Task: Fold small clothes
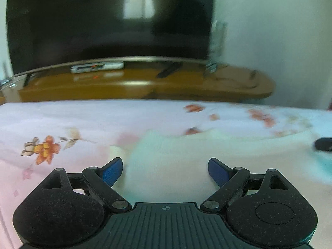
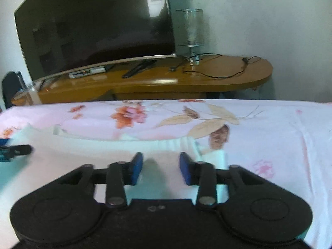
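Lying flat on the floral bedsheet, the white garment sits beneath both tools. Left hand-held gripper: jaws spread wide, nothing grasped. Right hand-held gripper: jaws parted, released, its pads clear of the cloth's ribbed edge.

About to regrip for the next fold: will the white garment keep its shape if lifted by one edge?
Probably not. The white garment lies limp on the bedsheet, so it would likely droop. Its ribbed edge looks stretchy. It seems light and may slide when pushed.
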`<state>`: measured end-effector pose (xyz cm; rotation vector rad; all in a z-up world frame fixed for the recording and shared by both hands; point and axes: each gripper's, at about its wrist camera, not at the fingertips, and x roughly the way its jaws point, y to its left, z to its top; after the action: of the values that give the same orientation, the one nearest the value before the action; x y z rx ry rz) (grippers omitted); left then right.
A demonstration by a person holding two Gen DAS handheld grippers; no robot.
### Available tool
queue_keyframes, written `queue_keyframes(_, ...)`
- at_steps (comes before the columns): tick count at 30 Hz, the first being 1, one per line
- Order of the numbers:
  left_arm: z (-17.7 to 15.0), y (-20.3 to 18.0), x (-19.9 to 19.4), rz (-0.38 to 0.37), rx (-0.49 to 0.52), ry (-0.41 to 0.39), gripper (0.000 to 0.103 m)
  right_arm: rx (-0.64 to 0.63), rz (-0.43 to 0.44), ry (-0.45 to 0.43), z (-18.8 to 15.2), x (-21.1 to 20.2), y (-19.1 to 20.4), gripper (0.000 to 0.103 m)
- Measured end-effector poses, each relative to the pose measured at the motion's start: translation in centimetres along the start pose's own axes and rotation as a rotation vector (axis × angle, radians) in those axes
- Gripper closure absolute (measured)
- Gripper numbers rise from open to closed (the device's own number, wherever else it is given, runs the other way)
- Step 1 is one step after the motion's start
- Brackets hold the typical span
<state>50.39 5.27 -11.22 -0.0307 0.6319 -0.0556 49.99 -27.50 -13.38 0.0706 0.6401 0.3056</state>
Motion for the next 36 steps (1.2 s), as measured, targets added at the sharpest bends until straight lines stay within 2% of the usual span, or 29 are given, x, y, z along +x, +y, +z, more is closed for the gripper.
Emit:
queue_keyframes(3,-1.4,-2.9,-2.2,-0.085,0.044,-0.017,0.014,-0.074,0.077,-0.025,-1.3,-2.5,3.5,0.057)
queue_keyframes(5,-2.5,-4.8,-2.5,-0.105,0.082,-0.008,0.014,-0.138,0.110,-0.010,-2.5,-2.7,6.1,0.057)
queue_keyframes(7,-3.4,-6.0,-2.1,-0.099,0.108,0.017,0.014,-0.195,0.107,0.010,-3.8,-2.1,8.1,0.057)
queue_keyframes(9,-3.6,-5.8,-2.4,-0.093,0.115,0.008,0.014,-0.235,0.083,0.012,-4.6,-1.8,9.0,0.056)
queue_keyframes(11,-3.4,-4.3,-2.6,-0.066,0.087,0.010,0.014,-0.243,0.058,0.018,-4.5,-2.0,8.2,0.056)
queue_keyframes(15,-4.0,-0.3,-3.1,-0.017,0.051,0.009,0.014,-0.129,-0.127,0.013,-4.1,-3.6,2.4,0.056)
queue_keyframes(17,-3.9,0.4,-3.2,0.005,0.041,0.021,0.014,-0.052,-0.136,0.014,-3.9,-4.4,-0.3,0.057)
queue_keyframes(18,-3.9,0.3,-3.6,0.019,0.032,0.021,0.014,-0.030,-0.178,0.032,-3.7,-4.6,-0.8,0.050)
queue_keyframes(19,-3.8,0.1,-4.1,0.027,0.021,0.009,0.014,-0.005,-0.174,0.028,-3.6,-4.9,-1.1,0.051)
queue_keyframes(21,-3.9,-0.8,-5.6,-0.019,-0.006,-0.011,0.014,0.036,-0.120,0.001,-3.4,-6.2,-0.7,0.052)
queue_keyframes(24,-4.9,-3.5,-6.7,-0.067,0.031,-0.016,0.014,-0.014,-0.035,-0.031,-4.3,-7.7,2.7,0.052)
queue_keyframes(28,-7.3,-6.7,-7.1,-0.101,0.100,0.017,0.014,-0.119,0.064,0.016,-6.7,-7.4,7.3,0.056)
queue_keyframes(30,-8.3,-7.1,-7.4,-0.082,0.140,0.019,0.014,-0.182,0.054,0.038,-7.7,-6.8,8.7,0.055)
queue_keyframes(32,-8.6,-6.3,-8.0,-0.082,0.138,0.015,0.014,-0.222,0.019,0.048,-8.5,-6.8,8.8,0.055)
queue_keyframes(36,-9.0,-2.5,-9.3,-0.025,0.076,0.025,0.014,-0.169,-0.101,0.031,-8.7,-8.2,6.1,0.056)
